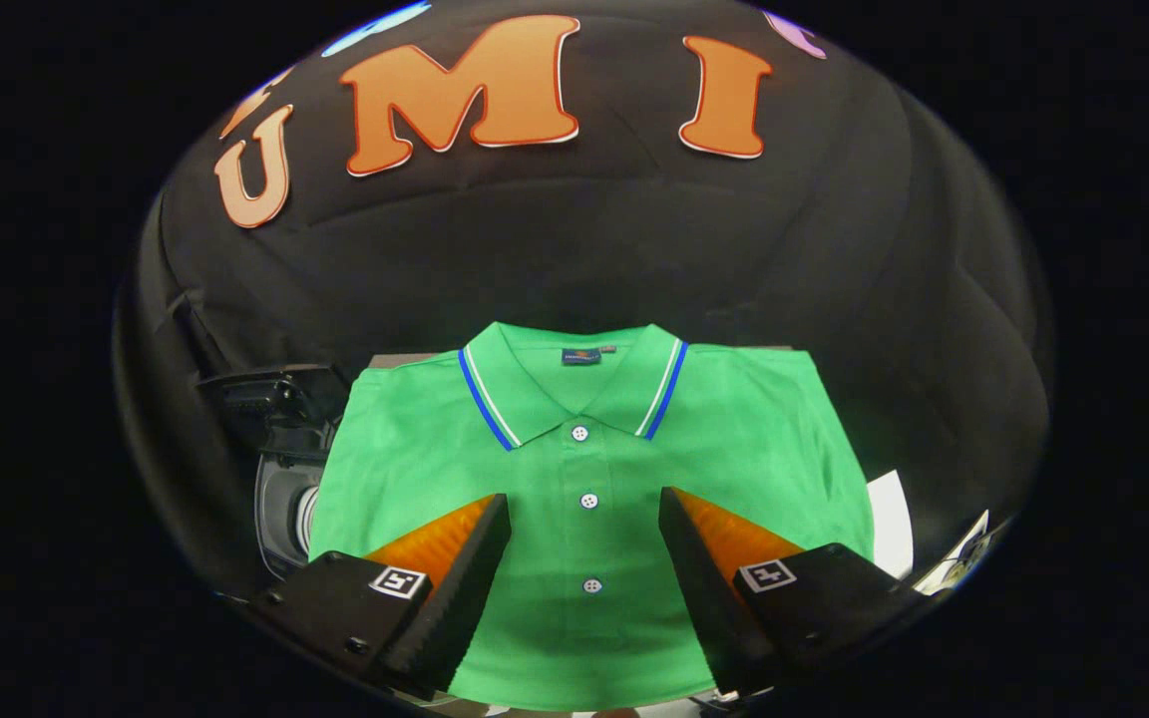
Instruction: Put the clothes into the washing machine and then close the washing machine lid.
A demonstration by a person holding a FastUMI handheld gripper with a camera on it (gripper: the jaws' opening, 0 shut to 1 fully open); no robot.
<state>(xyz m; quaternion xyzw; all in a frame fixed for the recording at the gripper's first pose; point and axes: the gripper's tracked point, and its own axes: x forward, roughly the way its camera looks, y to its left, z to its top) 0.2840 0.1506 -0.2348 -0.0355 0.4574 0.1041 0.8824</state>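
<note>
Green polo shirt [589, 479] lies flat and folded just ahead of the gripper [584, 558], collar away, its button line running straight between the wide, empty jaws; the washing machine [280, 469] sits beside it, left.

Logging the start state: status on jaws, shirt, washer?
Gripper jaws open, hovering over the shirt placket. Green polo shirt flat, buttoned, not gripped. Washing machine beside the shirt, partly hidden; lid state unclear.
</note>
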